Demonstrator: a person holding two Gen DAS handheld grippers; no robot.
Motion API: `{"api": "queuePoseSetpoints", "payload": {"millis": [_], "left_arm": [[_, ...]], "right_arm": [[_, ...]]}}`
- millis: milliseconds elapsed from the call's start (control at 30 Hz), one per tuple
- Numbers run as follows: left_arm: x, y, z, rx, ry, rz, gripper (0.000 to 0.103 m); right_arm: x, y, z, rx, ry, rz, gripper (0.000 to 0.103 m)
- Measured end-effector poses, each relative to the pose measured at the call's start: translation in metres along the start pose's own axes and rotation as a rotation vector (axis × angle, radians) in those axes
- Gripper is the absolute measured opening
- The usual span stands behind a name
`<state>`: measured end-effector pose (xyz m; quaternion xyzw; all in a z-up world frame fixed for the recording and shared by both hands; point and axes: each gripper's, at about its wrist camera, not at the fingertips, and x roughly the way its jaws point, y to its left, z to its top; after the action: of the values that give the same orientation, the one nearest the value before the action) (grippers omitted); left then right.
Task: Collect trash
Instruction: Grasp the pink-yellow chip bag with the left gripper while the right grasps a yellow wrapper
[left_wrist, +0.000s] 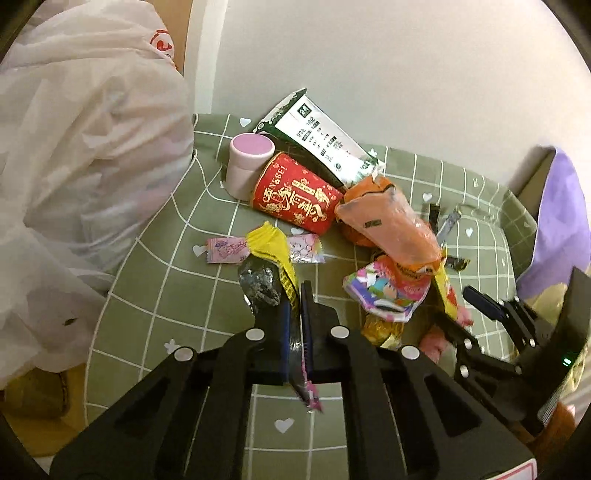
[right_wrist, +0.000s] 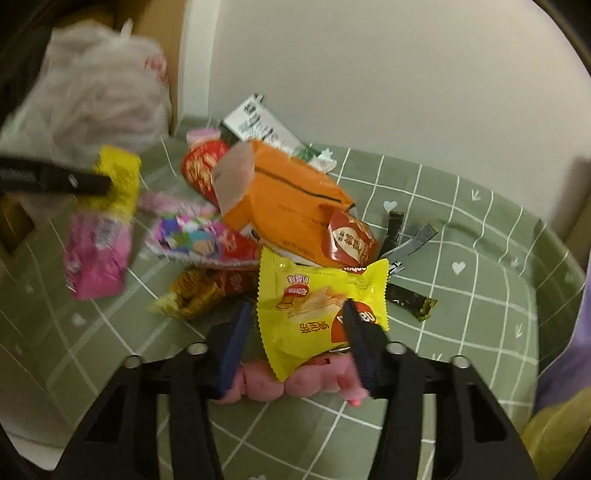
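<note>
Two tools (left_wrist: 295, 295) (right_wrist: 295, 314) — one red cup (left_wrist: 295, 194)

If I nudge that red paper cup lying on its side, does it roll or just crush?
The red paper cup lies on its side on the checked cloth, so it will probably roll in a curve. It looks empty, likely light. The pink jar and orange bag crowd it, so it may stop quickly.

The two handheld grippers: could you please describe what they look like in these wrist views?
Both are matte black. The left gripper and the right gripper each have angular linkage arms with elongated cut-out slots, joined by round silver pivot pins, and dark blue ribbed pads line the fingers' inner faces. In the left wrist view, a small green light glows on the right gripper's black body. No cables, hands or sleeves are visible.
</note>
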<state>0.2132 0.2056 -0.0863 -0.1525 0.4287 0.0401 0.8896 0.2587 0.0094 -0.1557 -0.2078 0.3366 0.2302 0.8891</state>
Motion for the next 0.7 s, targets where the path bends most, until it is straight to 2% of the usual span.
{"api": "queuePoseSetpoints", "payload": {"millis": [133, 233, 433, 600, 633, 700], "left_arm": [[-0.009, 0.000, 0.000, -0.003, -0.022, -0.030, 0.004], [-0.013, -0.009, 0.001, 0.020, -0.046, -0.059, 0.004], [-0.032, -0.028, 0.008, 0.055, -0.111, -0.137, 0.004], [-0.031, -0.030, 0.010, 0.088, -0.136, -0.138, 0.004], [-0.025, -0.026, 0.009, 0.091, -0.127, -0.133, 0.007], [-0.014, -0.016, 0.006, 0.092, -0.110, -0.129, 0.027]], "right_arm": [[0.003, -0.007, 0.000, 0.036, 0.028, 0.024, 0.018], [-0.012, -0.023, 0.000, 0.100, 0.018, 0.041, 0.009], [-0.059, -0.061, 0.003, 0.293, -0.029, 0.091, 0.006], [-0.094, -0.083, 0.003, 0.353, -0.072, 0.037, 0.006], [-0.099, -0.087, 0.000, 0.363, -0.074, 0.029, 0.006], [-0.106, -0.093, -0.006, 0.386, -0.074, 0.024, 0.006]]}}
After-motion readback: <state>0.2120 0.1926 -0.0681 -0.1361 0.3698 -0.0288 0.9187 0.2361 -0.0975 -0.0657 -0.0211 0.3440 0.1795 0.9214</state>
